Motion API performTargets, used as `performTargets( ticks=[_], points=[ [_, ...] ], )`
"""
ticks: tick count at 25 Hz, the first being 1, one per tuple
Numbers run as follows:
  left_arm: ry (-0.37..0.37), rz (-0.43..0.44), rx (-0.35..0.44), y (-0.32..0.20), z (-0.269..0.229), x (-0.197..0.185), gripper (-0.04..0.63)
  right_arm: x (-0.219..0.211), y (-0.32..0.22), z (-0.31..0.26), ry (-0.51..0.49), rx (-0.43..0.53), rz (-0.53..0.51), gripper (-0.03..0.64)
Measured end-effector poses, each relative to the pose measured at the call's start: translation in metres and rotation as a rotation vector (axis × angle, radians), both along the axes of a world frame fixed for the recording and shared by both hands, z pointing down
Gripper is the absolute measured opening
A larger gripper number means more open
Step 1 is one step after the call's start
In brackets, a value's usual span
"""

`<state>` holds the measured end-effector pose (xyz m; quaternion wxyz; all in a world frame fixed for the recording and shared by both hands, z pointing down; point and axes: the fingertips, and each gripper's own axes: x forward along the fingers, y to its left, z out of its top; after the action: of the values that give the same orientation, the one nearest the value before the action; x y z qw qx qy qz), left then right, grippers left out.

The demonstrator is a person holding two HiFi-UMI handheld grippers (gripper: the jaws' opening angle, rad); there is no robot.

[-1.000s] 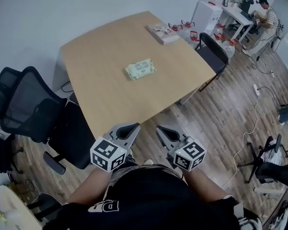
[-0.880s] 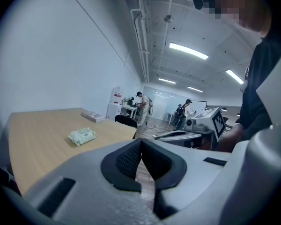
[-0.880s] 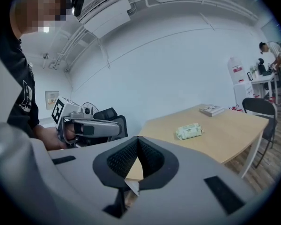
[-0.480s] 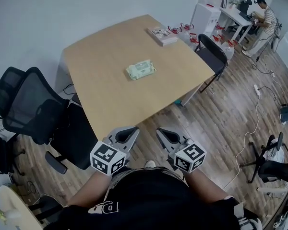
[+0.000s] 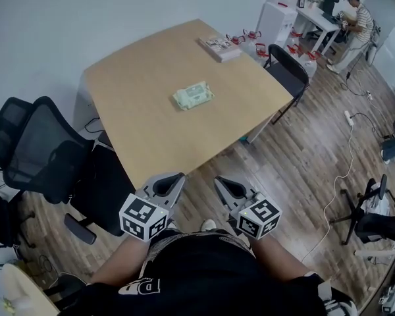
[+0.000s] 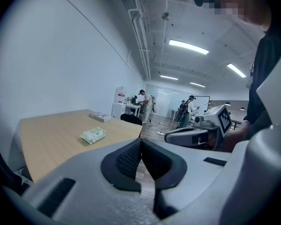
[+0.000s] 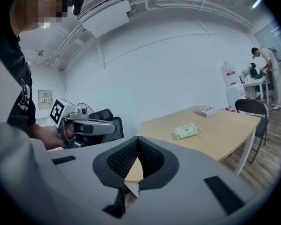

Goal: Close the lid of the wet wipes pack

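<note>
— What is worn?
— A black, short-sleeved T-shirt (image 5: 204, 268) is worn, with white lettering (image 5: 140, 284) printed low on its left side.
— And the tools in front of the T-shirt?
— The left gripper (image 5: 172, 180) and the right gripper (image 5: 221, 182) are moulded in light grey. On the end nearest the T-shirt, each is capped by a marker cube (image 5: 143, 217) faced with black-and-white squares. Black ribbed pads (image 6: 126, 161) are set inside the jaws, farthest from the T-shirt.

White wall (image 5: 85, 12) behind a light wood surface (image 5: 151, 124). Wood-plank floor (image 5: 296, 157). Black mesh office chair (image 5: 43, 150) at its left, black chair (image 5: 288, 71) at far corner. White cabinet (image 5: 281, 5), white desk (image 5: 319, 20) far right. Ceiling strip lights (image 6: 188, 46) on, exposed pipes (image 6: 143, 32) overhead.
</note>
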<state>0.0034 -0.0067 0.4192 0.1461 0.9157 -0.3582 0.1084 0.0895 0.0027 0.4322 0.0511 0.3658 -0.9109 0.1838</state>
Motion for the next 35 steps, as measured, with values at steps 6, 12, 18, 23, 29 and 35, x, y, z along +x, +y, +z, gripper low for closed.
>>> performTargets(
  ticks=[6,12,18,23,29,35],
  points=[
    [0.001,0.011,0.009,-0.004,-0.003,-0.004,0.018,-0.005,-0.001,-0.003,0.000,0.002,0.007,0.005],
    [-0.002,0.014,0.014,-0.006,-0.002,-0.009,0.018,-0.011,-0.003,-0.001,0.007,-0.001,0.003,0.005],
    [-0.009,0.025,0.013,-0.007,-0.002,-0.006,0.018,-0.011,-0.003,-0.003,0.010,0.001,-0.002,0.005],
    [-0.008,0.026,0.017,-0.007,-0.003,-0.005,0.018,-0.009,-0.003,-0.002,0.016,0.002,-0.001,0.005],
    [-0.010,0.019,0.018,-0.008,-0.004,-0.004,0.018,-0.007,-0.002,-0.003,0.013,0.001,-0.005,0.005],
    [-0.015,0.010,0.026,-0.011,-0.004,-0.007,0.018,-0.009,-0.001,-0.003,0.015,0.005,-0.019,0.005]
  ],
)
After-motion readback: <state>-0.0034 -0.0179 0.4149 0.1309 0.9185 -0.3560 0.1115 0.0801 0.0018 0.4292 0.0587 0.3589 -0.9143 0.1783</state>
